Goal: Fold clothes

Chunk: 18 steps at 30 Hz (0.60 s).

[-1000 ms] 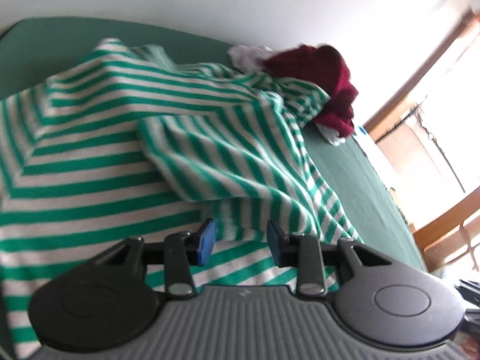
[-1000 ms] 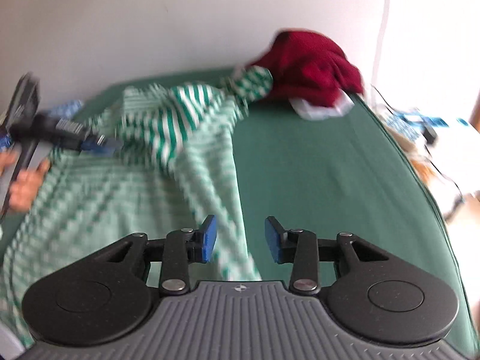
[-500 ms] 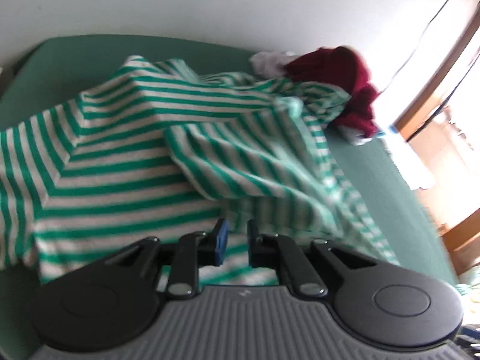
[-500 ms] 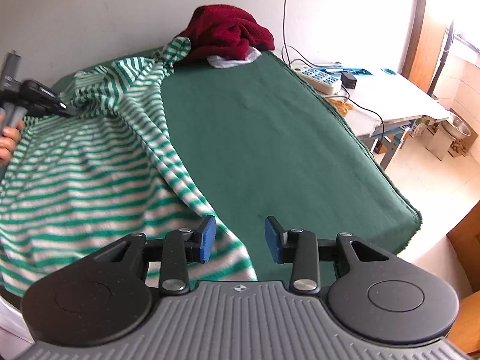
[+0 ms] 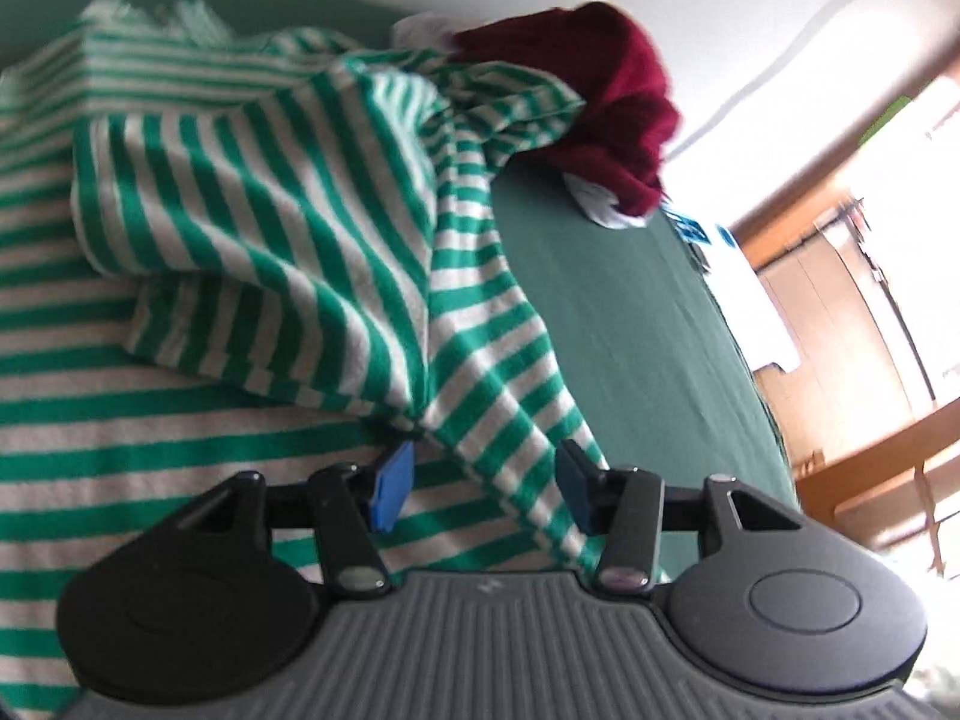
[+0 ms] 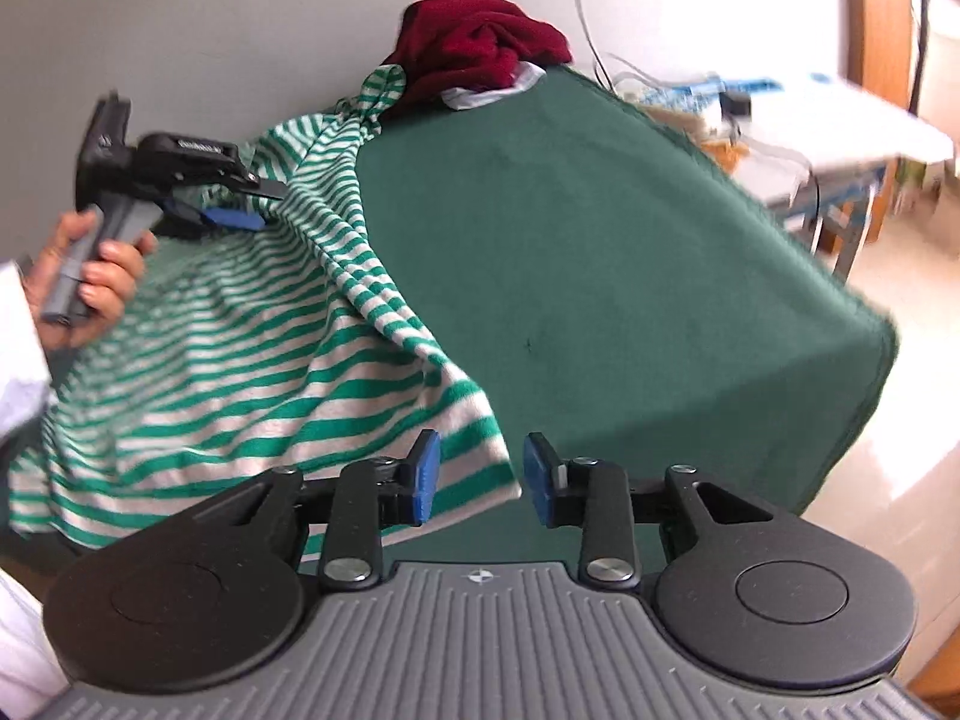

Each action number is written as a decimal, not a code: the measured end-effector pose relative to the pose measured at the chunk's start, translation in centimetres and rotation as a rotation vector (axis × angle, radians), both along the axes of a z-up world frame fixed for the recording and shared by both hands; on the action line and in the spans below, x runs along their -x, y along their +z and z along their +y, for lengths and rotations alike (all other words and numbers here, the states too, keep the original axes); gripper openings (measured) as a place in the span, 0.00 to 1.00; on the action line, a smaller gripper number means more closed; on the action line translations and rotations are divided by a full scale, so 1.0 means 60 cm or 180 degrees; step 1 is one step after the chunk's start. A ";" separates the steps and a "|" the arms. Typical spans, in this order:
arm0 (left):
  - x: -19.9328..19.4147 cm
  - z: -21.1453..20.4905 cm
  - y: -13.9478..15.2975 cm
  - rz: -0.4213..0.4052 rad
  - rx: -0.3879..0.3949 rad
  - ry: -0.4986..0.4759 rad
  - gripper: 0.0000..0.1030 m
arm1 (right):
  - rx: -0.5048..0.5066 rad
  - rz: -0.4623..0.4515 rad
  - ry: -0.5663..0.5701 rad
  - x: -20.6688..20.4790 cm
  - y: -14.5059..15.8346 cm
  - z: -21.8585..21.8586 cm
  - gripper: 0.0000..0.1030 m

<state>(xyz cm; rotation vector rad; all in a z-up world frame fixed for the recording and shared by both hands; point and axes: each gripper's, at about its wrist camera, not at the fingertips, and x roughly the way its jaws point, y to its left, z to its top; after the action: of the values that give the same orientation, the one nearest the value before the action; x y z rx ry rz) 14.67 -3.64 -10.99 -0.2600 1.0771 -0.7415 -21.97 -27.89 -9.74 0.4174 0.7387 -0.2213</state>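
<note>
A green-and-white striped shirt (image 5: 252,252) lies rumpled on the left part of a table covered with a dark green cloth (image 6: 600,240); the right part of the cloth is bare. In the left wrist view one sleeve or flap of the shirt is folded over the body, its stripes running diagonally across the horizontal stripes beneath. The left gripper (image 5: 480,486) sits low over the shirt with its blue pads (image 5: 390,486) spread wide, fabric showing in the gap between them but not pinched. In the right wrist view the same left gripper (image 6: 240,204) appears at far left, held by a hand (image 6: 96,276) with a white sleeve (image 6: 18,348) below it; its tips are at a raised ridge of the shirt, and from this angle I cannot tell whether they touch it. The right gripper (image 6: 480,480) is near the table's front edge, jaws apart, with the shirt's lower corner (image 6: 474,444) just beside its left pad and hanging toward the edge; nothing is clamped. At the far end of the table a dark red garment (image 6: 474,54) is heaped on something white (image 6: 480,97), touching the shirt's far end. Behind, a white side table (image 6: 840,120) holds cables and small items, blurred.
</note>
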 end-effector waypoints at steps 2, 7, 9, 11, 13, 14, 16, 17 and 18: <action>-0.003 -0.010 0.001 0.0002 -0.0052 0.0083 0.50 | -0.0223 -0.0078 -0.0129 0.008 -0.010 -0.011 0.34; 0.003 -0.034 0.005 -0.0117 -0.0194 0.0171 0.57 | -0.0778 -0.0274 -0.0449 0.027 -0.034 -0.039 0.34; 0.003 -0.043 0.005 -0.0201 -0.0257 0.0227 0.46 | -0.0793 -0.0297 -0.0500 0.020 -0.036 -0.038 0.34; 0.007 -0.051 0.006 -0.0302 -0.0357 0.0257 0.40 | -0.0772 -0.0286 -0.0492 0.019 -0.036 -0.034 0.30; 0.011 -0.057 0.006 -0.0386 -0.0443 0.0233 0.31 | -0.0734 -0.0280 -0.0460 0.026 -0.038 -0.031 0.11; 0.011 -0.057 0.007 -0.0400 -0.0465 0.0213 0.30 | -0.0783 -0.0316 -0.0482 0.030 -0.038 -0.032 0.07; 0.006 -0.057 0.008 -0.0393 -0.0475 0.0174 0.28 | -0.0884 -0.0368 -0.0536 0.037 -0.038 -0.032 0.07; 0.002 -0.056 0.008 -0.0373 -0.0464 0.0155 0.28 | -0.0935 -0.0369 -0.0556 0.039 -0.039 -0.033 0.08; -0.001 -0.054 0.009 -0.0351 -0.0466 0.0135 0.26 | -0.0991 -0.0367 -0.0579 0.039 -0.040 -0.032 0.11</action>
<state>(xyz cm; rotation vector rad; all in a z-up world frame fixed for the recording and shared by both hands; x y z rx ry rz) 14.74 -6.86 -10.47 -0.1152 1.0129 -0.6285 -24.33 -29.79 -12.15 0.7890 0.6228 -0.2514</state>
